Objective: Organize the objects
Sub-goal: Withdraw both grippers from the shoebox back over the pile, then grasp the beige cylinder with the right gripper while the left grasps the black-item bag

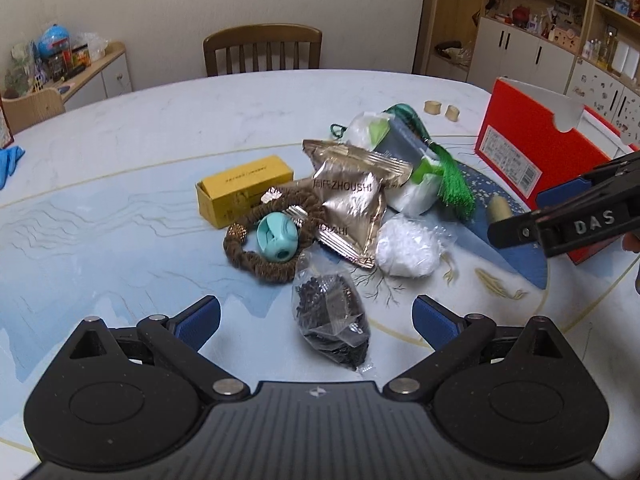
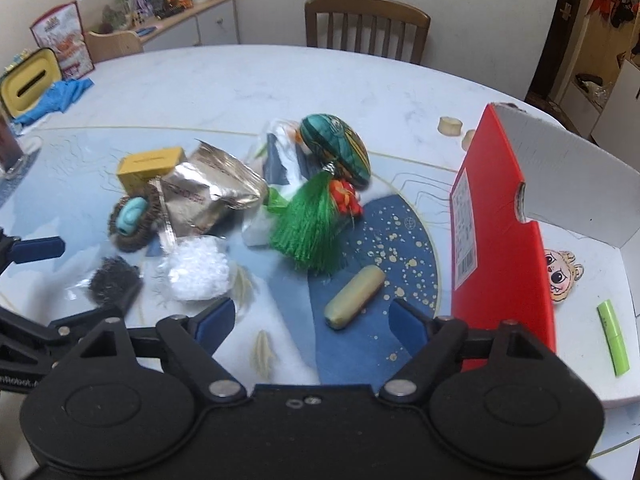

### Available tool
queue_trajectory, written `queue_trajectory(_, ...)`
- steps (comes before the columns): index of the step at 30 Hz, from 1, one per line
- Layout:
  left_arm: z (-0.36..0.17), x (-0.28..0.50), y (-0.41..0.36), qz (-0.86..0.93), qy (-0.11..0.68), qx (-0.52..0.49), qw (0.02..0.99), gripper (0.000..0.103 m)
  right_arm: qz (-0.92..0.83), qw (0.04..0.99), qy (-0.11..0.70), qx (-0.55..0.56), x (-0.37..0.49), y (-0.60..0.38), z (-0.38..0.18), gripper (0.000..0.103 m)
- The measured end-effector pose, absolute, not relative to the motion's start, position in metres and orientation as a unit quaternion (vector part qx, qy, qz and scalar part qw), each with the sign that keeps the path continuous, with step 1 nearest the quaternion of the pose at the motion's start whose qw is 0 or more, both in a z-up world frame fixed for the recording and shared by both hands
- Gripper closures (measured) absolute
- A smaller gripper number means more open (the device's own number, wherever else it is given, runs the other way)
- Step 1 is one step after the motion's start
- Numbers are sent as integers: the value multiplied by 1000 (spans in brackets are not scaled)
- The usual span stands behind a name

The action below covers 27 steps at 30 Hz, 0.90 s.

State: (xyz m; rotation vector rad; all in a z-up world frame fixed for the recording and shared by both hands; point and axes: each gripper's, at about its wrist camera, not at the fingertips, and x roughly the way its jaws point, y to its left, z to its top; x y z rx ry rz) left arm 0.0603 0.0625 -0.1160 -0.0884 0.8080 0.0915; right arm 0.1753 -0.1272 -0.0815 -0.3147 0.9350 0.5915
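Two grippers spread, empty | left gripper (image 1: 316,316) over clear bag of black bits (image 1: 334,320) | right gripper (image 2: 310,320) above tan oblong capsule (image 2: 354,297) beside red cardboard box (image 2: 502,240) | risk: capsule rolls off closing pads; slick bag slips, dragging the neighbouring clutter.

A wooden chair (image 1: 262,50) stands behind the table (image 1: 160,120)

The gold foil packet (image 1: 352,196) reads "ZHOUSHI" (repeated lower down, partly hidden). At three o'clock, the right gripper (image 1: 520,232) bears raised letters "DAS".
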Motion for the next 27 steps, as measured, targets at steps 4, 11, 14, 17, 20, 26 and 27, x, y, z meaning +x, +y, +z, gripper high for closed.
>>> queue_trajectory(4, -122, 64, 64, 53, 400, -39, 914, 0, 255, 846, 439, -161, 184, -122, -88, 26)
queue_trajectory(11, -125, 66, 64, 49, 399, -50, 914, 1, 227, 848, 450, -163, 196, -116, -100, 37)
queue_trajectory(14, -125, 67, 64, 53, 400, -53, 913, 1, 216, 850, 453, -161, 200, -115, -103, 44)
queue_trajectory(17, -126, 68, 65, 53, 404, -58, 912, 6, 206, 850, 460, -154, 204, -117, -106, 49)
queue_trajectory(20, -126, 69, 65, 47, 406, -60, 911, 14, 202, 848, 468, -145, 206, -118, -109, 54)
queue_trajectory(26, -122, 67, 61, 37, 401, -60, 913, 19, 202, 850, 467, -138, 205, -119, -108, 67)
queue_trajectory(27, -122, 67, 60, 34, 402, -60, 913, 22, 199, 851, 465, -138, 205, -119, -108, 68)
